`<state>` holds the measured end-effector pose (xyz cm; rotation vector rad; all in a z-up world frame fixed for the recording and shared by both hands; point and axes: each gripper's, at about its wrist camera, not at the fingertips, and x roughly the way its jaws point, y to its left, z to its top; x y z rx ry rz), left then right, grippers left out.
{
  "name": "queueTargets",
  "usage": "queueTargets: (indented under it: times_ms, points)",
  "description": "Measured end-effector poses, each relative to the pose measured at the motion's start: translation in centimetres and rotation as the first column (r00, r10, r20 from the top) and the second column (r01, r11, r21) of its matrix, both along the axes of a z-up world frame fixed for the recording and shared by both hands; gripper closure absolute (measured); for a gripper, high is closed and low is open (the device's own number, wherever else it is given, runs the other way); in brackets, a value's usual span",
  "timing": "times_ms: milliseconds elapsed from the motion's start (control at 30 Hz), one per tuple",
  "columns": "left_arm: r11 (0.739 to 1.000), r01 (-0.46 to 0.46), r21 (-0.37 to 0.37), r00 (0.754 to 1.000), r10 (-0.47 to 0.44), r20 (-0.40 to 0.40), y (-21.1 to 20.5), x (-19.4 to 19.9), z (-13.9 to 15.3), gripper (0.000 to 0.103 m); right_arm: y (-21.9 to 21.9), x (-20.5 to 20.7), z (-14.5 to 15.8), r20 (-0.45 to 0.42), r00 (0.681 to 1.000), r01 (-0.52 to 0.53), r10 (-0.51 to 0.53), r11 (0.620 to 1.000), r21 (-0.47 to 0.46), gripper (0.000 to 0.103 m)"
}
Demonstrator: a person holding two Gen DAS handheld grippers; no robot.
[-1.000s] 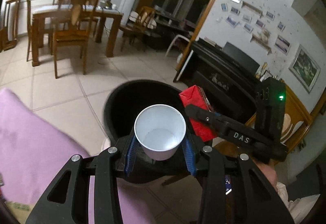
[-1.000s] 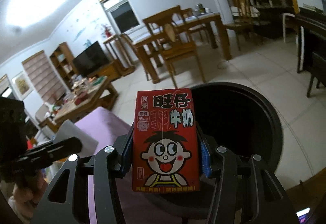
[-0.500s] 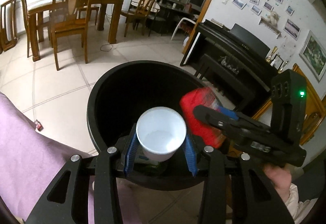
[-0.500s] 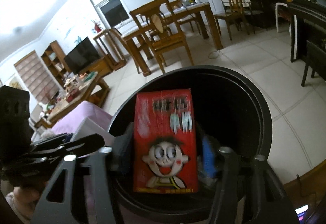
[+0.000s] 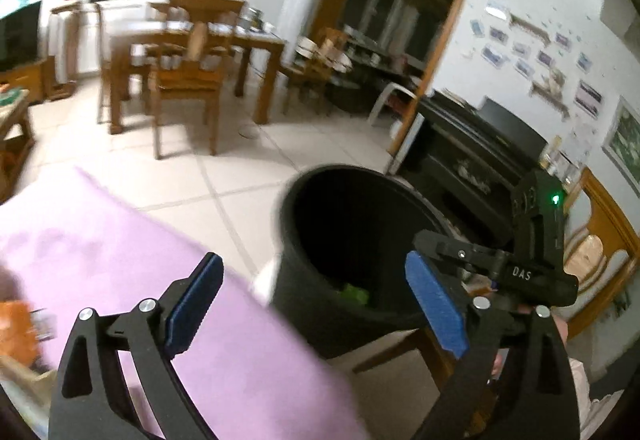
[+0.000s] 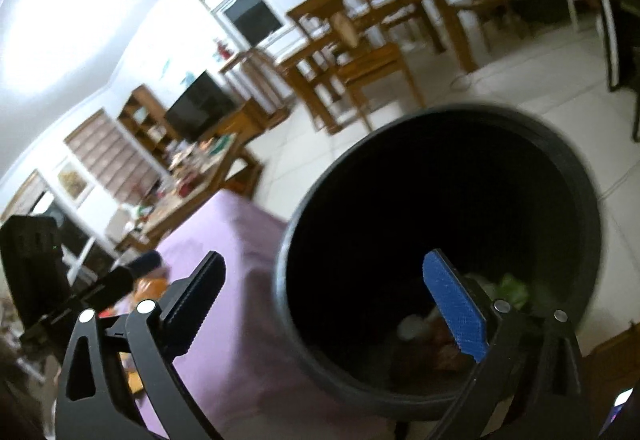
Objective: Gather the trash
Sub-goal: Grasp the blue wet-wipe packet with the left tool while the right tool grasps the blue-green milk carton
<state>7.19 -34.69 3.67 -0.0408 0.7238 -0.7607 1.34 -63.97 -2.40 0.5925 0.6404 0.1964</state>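
Note:
The black trash bin (image 5: 316, 316) stands on the floor beside a table under a purple cloth (image 5: 120, 260). My left gripper (image 5: 314, 264) hovers at the bin's near left edge, jaws opening wide, nothing between them. My right gripper (image 6: 324, 264) hangs over the bin (image 6: 560, 176), also opening and empty. One of the right gripper's fingers (image 5: 460, 252) reaches over the rim in the left wrist view. At the bin's dark bottom lie a green scrap (image 6: 512, 288), a white cup (image 6: 412, 324) and a blurred reddish carton (image 6: 448, 352).
A wooden dining table with chairs (image 5: 188, 60) stands across the tiled floor. A black piano (image 5: 460, 152) lies behind the bin. A cluttered low table (image 6: 192, 176) sits beyond the purple cloth (image 6: 240, 280). Something orange (image 5: 16, 324) lies on the cloth.
Both grippers have opened wide. The white cup left the left jaws and the red milk carton left the right jaws, both into the bin. The left gripper drew back from the bin.

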Motion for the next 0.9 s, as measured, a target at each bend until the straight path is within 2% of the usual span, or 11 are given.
queueTargets:
  times_ms: [133,233,333,467,567,633,767,833,900]
  points:
    - [0.992,-0.123,-0.011,0.992,0.123,0.020,6.6,-0.2,0.6,0.011,5.1,1.4,1.5,-0.005,0.996,-0.089,0.088,0.994,-0.068,0.005]
    - [0.971,-0.239,0.001,0.971,0.238,0.026,12.5,-0.1,0.8,0.011,9.8,2.4,2.6,-0.005,0.982,-0.190,0.191,0.975,-0.112,0.005]
    - [0.939,-0.345,0.008,0.938,0.344,0.029,18.8,-0.5,0.8,0.011,15.5,3.0,3.6,0.007,0.950,-0.306,0.312,0.937,-0.170,0.006]
    - [0.886,-0.459,0.074,0.889,0.458,0.029,25.7,-1.0,0.1,0.011,23.7,2.8,4.7,0.052,0.877,-0.453,0.478,0.856,-0.249,0.006]
    - [0.859,-0.488,0.153,0.871,0.491,0.022,29.3,-1.4,-1.2,0.012,28.6,2.7,5.1,0.034,0.828,-0.525,0.559,0.796,-0.303,0.008]
    - [0.840,-0.500,0.211,0.861,0.509,0.015,31.0,-1.5,-2.2,0.012,32.2,3.3,5.0,0.000,0.794,-0.572,0.608,0.748,-0.335,0.014]
    - [0.824,-0.495,0.276,0.853,0.521,-0.027,32.7,-1.0,-3.8,0.019,37.6,3.7,3.6,-0.073,0.766,-0.604,0.638,0.677,-0.420,0.029]
    - [0.815,-0.493,0.304,0.848,0.528,-0.042,33.6,-0.6,-4.6,0.019,39.0,4.1,2.5,-0.106,0.762,-0.614,0.639,0.661,-0.430,0.035]
    - [0.819,-0.474,0.324,0.850,0.521,-0.072,34.0,0.3,-5.4,0.020,39.7,4.5,1.3,-0.141,0.758,-0.625,0.637,0.646,-0.438,0.040]
